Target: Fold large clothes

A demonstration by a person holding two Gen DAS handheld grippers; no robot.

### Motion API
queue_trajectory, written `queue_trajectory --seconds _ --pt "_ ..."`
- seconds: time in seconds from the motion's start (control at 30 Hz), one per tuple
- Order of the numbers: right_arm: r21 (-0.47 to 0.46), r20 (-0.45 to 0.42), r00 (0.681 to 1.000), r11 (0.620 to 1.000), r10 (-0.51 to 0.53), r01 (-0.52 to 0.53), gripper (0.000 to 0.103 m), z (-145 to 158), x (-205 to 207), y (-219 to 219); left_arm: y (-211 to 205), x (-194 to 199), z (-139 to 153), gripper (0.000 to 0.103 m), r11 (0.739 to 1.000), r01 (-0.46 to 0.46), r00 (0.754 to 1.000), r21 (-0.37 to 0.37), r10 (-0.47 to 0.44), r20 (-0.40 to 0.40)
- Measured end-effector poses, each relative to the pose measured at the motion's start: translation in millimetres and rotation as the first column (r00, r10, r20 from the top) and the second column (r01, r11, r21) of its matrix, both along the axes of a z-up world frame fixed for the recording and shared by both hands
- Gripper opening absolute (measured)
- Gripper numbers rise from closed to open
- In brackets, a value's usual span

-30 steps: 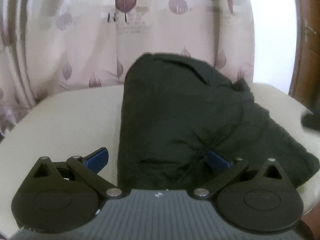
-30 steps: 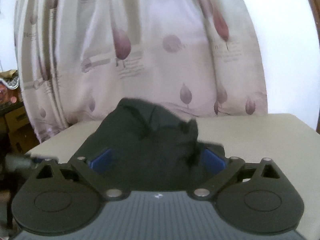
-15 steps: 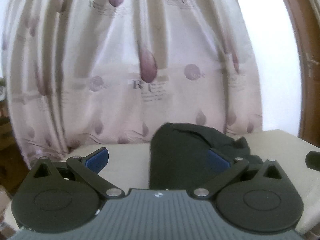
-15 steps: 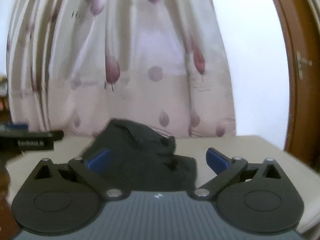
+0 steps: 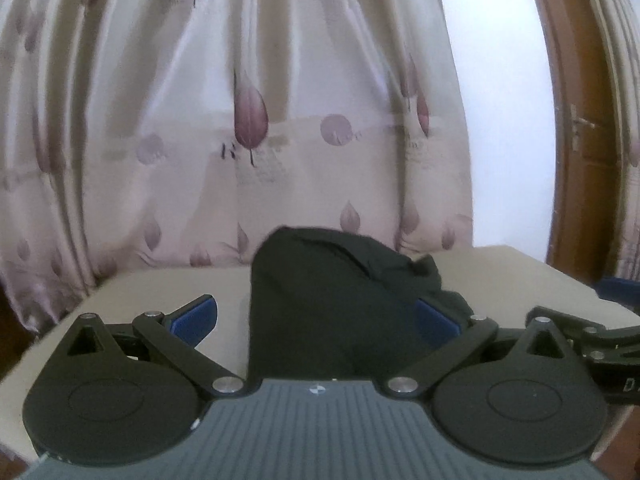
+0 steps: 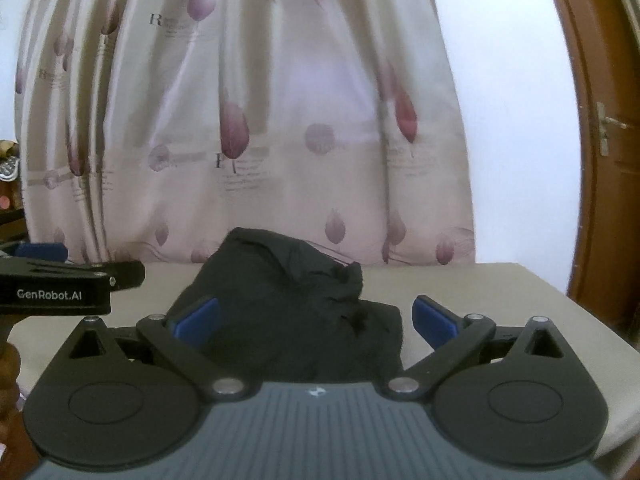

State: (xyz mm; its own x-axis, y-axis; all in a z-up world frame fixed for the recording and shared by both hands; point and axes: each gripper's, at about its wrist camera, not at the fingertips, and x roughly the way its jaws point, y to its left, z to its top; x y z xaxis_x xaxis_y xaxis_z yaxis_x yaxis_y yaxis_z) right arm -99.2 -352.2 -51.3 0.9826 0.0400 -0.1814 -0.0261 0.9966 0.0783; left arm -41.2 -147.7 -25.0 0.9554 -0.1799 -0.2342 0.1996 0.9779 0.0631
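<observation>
A black garment (image 5: 332, 292) lies folded in a compact bundle on the cream table (image 5: 140, 292); it also shows in the right wrist view (image 6: 288, 304). My left gripper (image 5: 314, 318) is open and empty, held back from the bundle's near edge. My right gripper (image 6: 314, 316) is open and empty, likewise in front of the bundle. The right gripper shows at the right edge of the left wrist view (image 5: 600, 340), and the left gripper shows at the left edge of the right wrist view (image 6: 60, 284).
A pale curtain with purple leaf prints (image 5: 260, 120) hangs right behind the table. A white wall and a brown wooden door (image 6: 600, 140) stand to the right. The table's right edge (image 6: 580, 312) drops off near the door.
Both grippers have drawn back and tilted up from the garment, which now looks smaller and farther. The two grippers have come into each other's views.
</observation>
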Motion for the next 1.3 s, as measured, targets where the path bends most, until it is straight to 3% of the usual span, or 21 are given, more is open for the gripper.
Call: queue_trajectory --seconds 0.6,1.3 --pt "0.022 -0.069 0.998 1.0 0.011 -0.01 0.103 -14.7 7.3 3.7 4.7 18.3 -24.9 0.103 1.0 -0.014 0.992 -0.016 0.011 -0.126" --pt "0.029 -0.115 0.993 1.0 0.012 -0.009 0.103 -25.6 12.6 5.2 5.9 27.1 -39.6 0.103 0.998 -0.058 0.99 -0.017 0.055 -0.132"
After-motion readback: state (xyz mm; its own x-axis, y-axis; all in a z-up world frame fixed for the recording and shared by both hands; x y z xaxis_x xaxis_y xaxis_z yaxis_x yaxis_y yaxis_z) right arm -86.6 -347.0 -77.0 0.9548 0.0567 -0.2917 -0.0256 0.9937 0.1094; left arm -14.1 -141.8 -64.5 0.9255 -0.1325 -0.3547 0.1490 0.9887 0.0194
